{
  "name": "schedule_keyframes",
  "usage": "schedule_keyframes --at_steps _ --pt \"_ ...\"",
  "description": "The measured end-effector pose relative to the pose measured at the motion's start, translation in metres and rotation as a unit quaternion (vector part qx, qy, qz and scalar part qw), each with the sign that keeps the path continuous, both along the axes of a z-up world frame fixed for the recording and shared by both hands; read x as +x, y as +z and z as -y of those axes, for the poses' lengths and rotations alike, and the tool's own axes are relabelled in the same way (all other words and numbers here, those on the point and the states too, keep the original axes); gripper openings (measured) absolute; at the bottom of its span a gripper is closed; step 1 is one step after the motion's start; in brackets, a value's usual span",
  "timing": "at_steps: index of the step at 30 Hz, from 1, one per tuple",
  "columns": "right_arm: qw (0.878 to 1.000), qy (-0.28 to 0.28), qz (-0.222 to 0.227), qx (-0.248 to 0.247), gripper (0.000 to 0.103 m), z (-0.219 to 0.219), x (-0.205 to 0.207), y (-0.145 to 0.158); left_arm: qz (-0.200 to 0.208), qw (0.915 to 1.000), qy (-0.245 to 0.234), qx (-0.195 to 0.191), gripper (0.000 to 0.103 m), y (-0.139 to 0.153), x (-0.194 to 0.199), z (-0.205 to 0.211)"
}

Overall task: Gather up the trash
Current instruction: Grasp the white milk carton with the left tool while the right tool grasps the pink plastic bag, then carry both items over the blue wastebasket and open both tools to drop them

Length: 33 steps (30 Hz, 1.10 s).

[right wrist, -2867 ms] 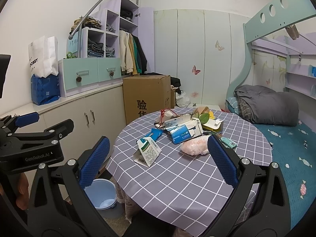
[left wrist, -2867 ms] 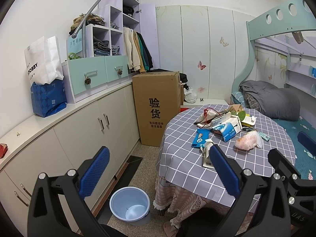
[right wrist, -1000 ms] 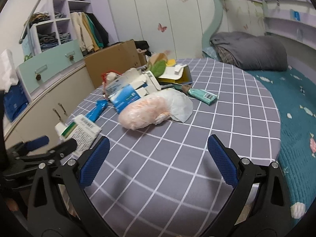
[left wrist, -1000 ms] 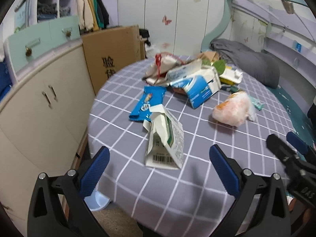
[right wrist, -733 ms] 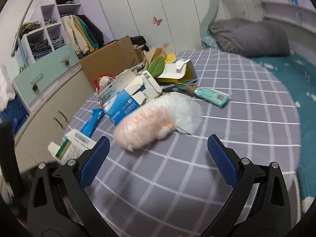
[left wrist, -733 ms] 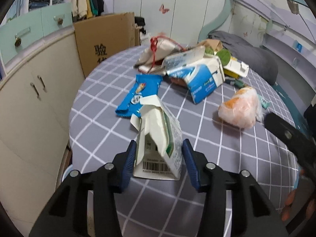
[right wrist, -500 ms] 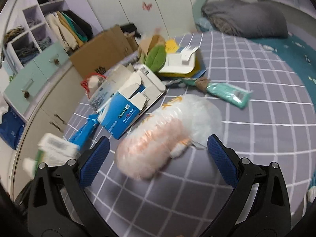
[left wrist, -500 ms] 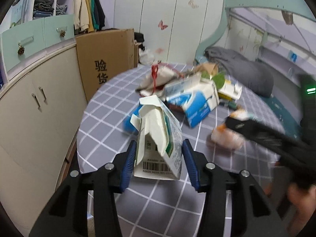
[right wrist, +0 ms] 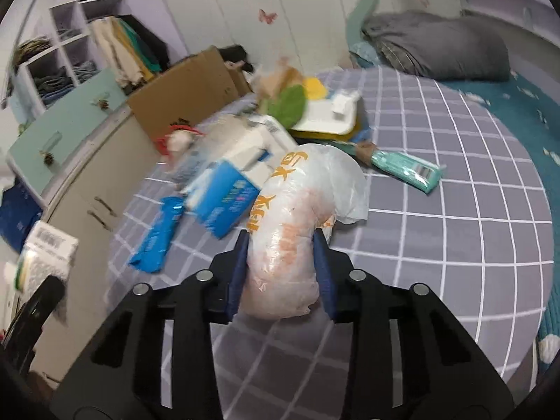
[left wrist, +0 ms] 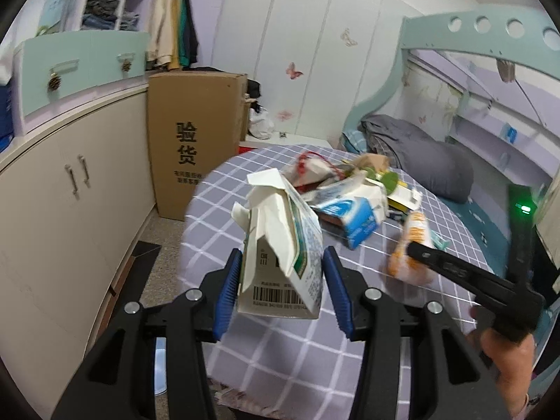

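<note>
Torn white paperboard carton [left wrist: 280,259], green-printed side panel, barcode on its lower edge, top flaps ripped open and splayed: lower centre of the left wrist view, clamped between the blue ribbed pads of the left gripper [left wrist: 281,283]. Its base sits clear of the cloth. The same carton shows blurred at the left edge of the right wrist view [right wrist: 47,248].

Soft translucent plastic bag [right wrist: 297,224], crinkled, orange print, pale pinkish contents: lower centre of the right wrist view. The right gripper [right wrist: 281,267] has just been closing and its blue pads now press into the bag's sides, the film bulging above and below them. In the left wrist view the bag [left wrist: 413,241] is a blur at centre right, with the right gripper's black finger [left wrist: 455,269] across it and a person's hand [left wrist: 504,357] at the lower right.

Round table under a grey cloth with a white grid [right wrist: 455,210], smooth and matte. Upper centre of that view: a heap of trash, namely a blue-and-white cardboard box [right wrist: 227,192], a flat glossy blue wrapper [right wrist: 157,234], a teal foil packet with barcode [right wrist: 406,168], a green leaf-shaped piece [right wrist: 288,105], and a white tray [right wrist: 329,119].

Upper left of the left wrist view: a tall brown corrugated box with black characters [left wrist: 192,140], beige cabinets with metal handles [left wrist: 70,192]. Upper right: a grey padded quilt [left wrist: 420,161] on a teal bed.
</note>
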State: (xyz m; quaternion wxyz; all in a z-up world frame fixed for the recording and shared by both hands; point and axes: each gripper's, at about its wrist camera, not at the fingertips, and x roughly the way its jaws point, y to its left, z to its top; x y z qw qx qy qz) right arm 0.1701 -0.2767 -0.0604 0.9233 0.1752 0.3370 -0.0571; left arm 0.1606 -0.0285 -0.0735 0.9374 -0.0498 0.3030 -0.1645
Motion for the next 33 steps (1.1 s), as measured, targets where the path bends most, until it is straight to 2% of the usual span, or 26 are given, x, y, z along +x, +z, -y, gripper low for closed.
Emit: schedule_keyframes --at_steps 6,9,13,17,22,23,25,26,27,29,33 --pt "0.995 0.085 0.055 0.0 0.035 -0.067 -0.009 0.028 -0.012 0.9981 0.059 -0.018 0.047 -0.009 0.004 -0.068" --pt "0.985 0.159 0.07 -0.001 0.035 -0.121 0.0 0.033 -0.024 0.995 0.095 -0.019 0.047 -0.018 0.009 -0.103" --pt "0.967 0.25 0.056 -0.004 0.035 -0.199 0.022 0.019 -0.051 0.9856 0.161 -0.006 0.047 -0.04 0.02 -0.16" --pt "0.947 0.321 0.02 -0.015 0.035 -0.276 0.048 -0.018 -0.084 0.9718 0.22 0.009 0.047 -0.068 0.031 -0.214" --pt "0.932 0.361 -0.033 -0.024 0.037 -0.338 0.083 -0.076 -0.141 0.948 0.284 0.021 0.047 -0.115 0.052 -0.28" --pt "0.929 0.366 -0.046 -0.021 0.039 -0.348 0.09 -0.088 -0.149 0.9445 0.292 0.023 0.047 -0.123 0.055 -0.287" --pt "0.923 0.378 -0.072 -0.02 0.051 -0.369 0.104 -0.115 -0.172 0.9367 0.304 0.025 0.047 -0.141 0.066 -0.303" --pt "0.921 0.381 -0.081 -0.021 0.063 -0.374 0.111 -0.126 -0.183 0.9338 0.307 0.023 0.047 -0.15 0.072 -0.309" --pt "0.922 0.377 -0.09 -0.026 0.068 -0.38 0.117 -0.139 -0.191 0.9322 0.307 0.021 0.047 -0.158 0.076 -0.313" --pt "0.921 0.376 -0.1 -0.032 0.07 -0.384 0.124 -0.152 -0.207 0.9291 0.306 0.02 0.047 -0.17 0.086 -0.316" --pt "0.923 0.366 -0.115 -0.041 0.076 -0.387 0.126 -0.171 -0.226 0.9281 0.296 0.012 0.047 -0.188 0.097 -0.317"
